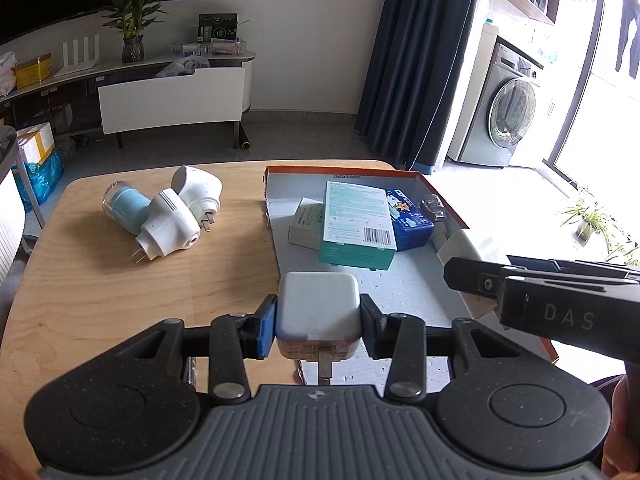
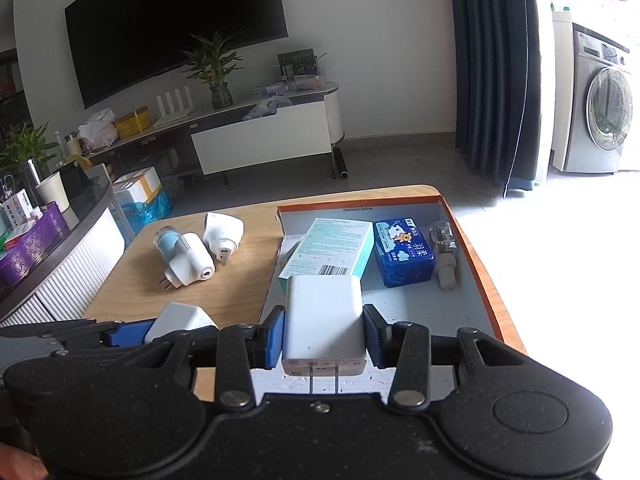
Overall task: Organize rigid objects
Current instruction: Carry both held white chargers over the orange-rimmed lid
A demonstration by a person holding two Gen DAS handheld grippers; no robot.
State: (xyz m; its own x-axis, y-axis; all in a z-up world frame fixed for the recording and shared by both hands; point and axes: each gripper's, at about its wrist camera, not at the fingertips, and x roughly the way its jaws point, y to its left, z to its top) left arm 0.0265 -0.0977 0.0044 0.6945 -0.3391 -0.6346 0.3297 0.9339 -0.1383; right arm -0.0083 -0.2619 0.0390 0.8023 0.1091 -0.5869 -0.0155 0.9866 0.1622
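Left gripper [image 1: 318, 316] fingers pinching rounded white square charger [image 1: 317, 308], held over near-left edge of shallow orange-rimmed cardboard tray [image 1: 448, 200] on light wooden counter [image 1: 120, 272]. Right gripper [image 2: 323, 330] fingers pinching taller white plug adapter [image 2: 323, 316], prongs toward camera, above tray's near end. Both point downward, side by side. Advice: lower onto bare near floor of tray, clear of teal box [image 1: 356, 224], release one at a time.

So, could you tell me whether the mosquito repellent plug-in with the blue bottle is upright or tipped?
Tipped: the plug-in lies sideways on the table.
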